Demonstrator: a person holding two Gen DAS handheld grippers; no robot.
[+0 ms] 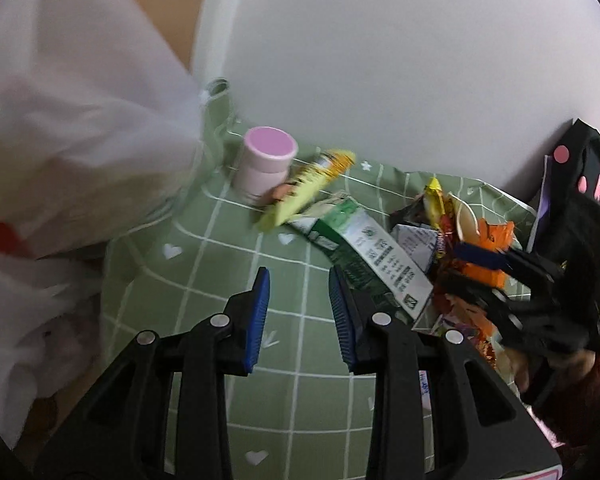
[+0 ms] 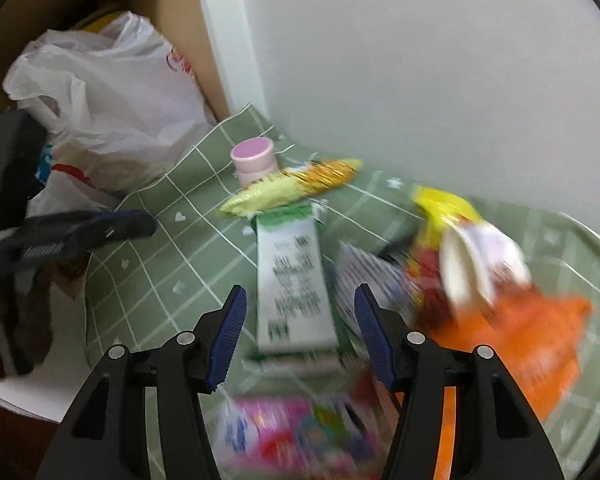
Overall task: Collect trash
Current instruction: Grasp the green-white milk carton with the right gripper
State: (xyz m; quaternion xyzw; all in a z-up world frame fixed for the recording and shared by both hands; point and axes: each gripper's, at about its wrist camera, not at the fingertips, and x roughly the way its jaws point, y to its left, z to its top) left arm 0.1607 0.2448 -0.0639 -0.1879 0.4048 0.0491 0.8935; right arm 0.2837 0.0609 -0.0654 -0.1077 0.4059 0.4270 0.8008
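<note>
A green checked cloth (image 1: 204,264) with white hearts and stars covers the table. On it, at the far side near the wall (image 1: 400,60), a pink-capped bottle (image 1: 266,166) stands upright. Left of the wall runs a brown panel (image 2: 180,12). At the far right of the cloth, against the wall, a black bag (image 1: 580,184) with pink dots is seen from the left wrist view. Motion blur prevents finer detail.
</note>
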